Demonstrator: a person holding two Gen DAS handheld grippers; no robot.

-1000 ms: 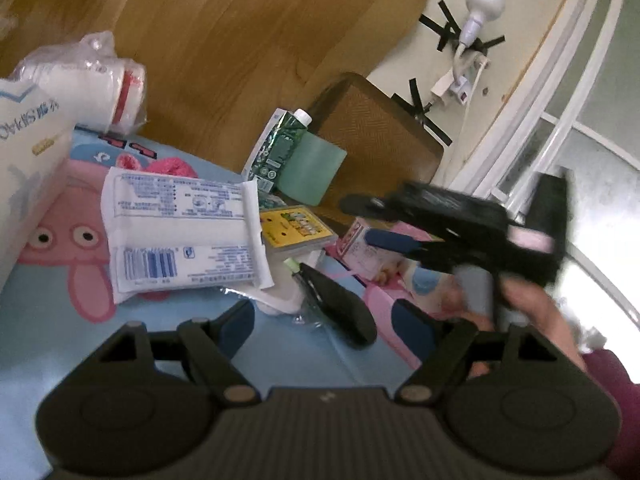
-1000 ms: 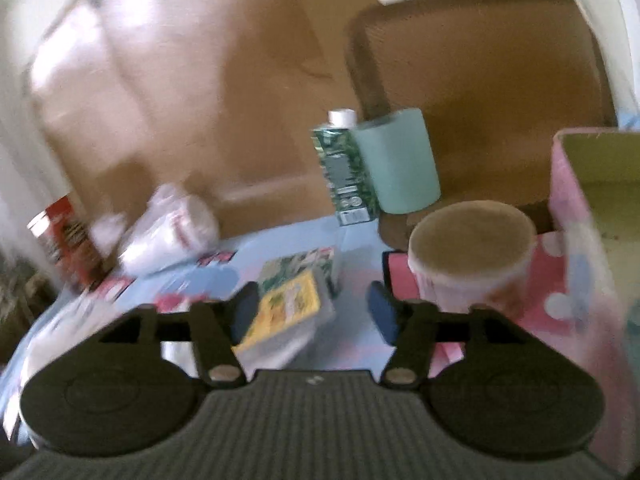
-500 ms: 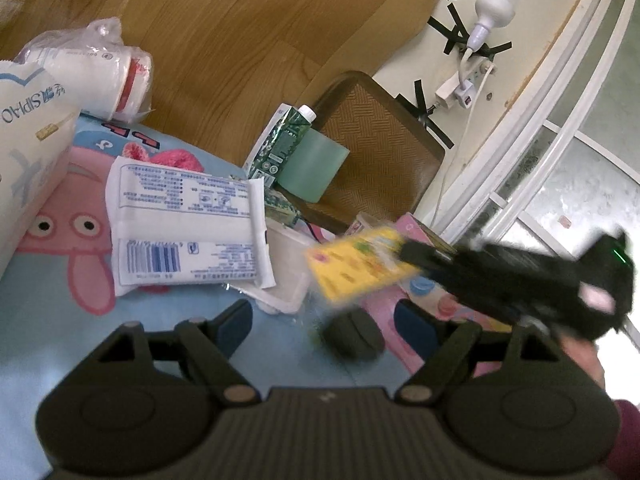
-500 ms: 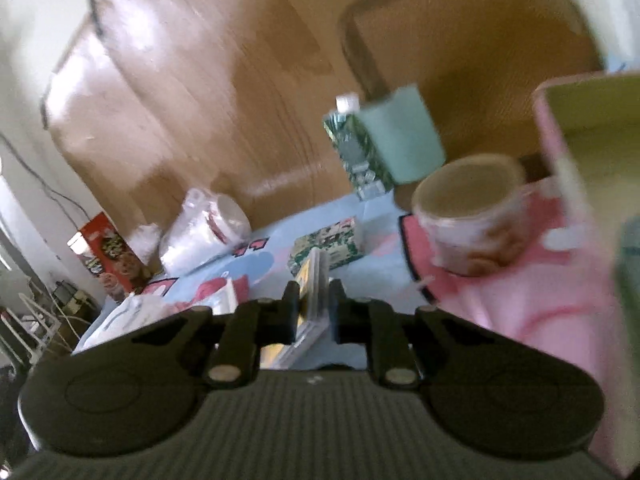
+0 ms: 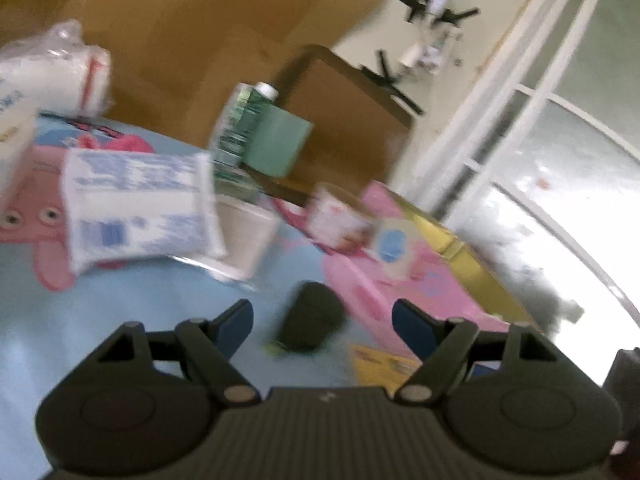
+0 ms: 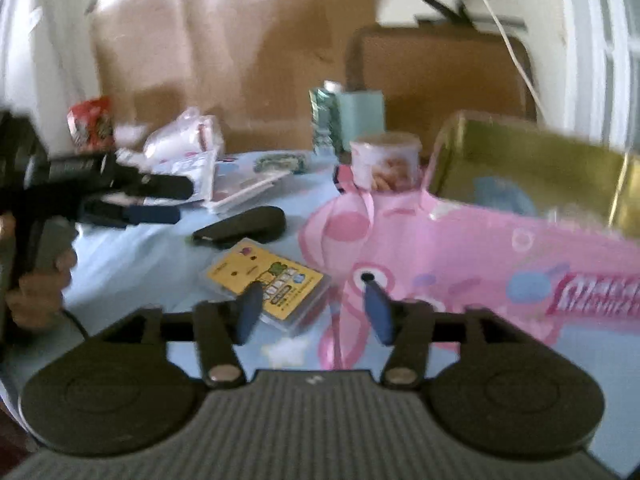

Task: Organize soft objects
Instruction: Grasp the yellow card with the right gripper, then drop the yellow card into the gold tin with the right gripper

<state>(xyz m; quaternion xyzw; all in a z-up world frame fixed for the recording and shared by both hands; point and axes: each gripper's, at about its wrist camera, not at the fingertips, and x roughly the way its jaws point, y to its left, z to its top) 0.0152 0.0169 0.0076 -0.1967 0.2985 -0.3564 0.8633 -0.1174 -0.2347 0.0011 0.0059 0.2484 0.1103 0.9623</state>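
Note:
A yellow tissue pack lies flat on the blue cartoon sheet, just beyond my right gripper, which is open and empty above it. The pack also shows in the left wrist view behind my right finger. My left gripper is open and empty above a black case. It also shows in the right wrist view, and so does the case. A white and blue soft pack lies to the left.
A pink bag with a gold lining lies at the right. A snack cup, a green carton, a teal roll and a bagged white roll stand at the back, before a brown chair.
My right gripper carried the yellow pack toward the near side, opened and let it go on the sheet by the pink bag. My left gripper stayed open and shifted slightly.

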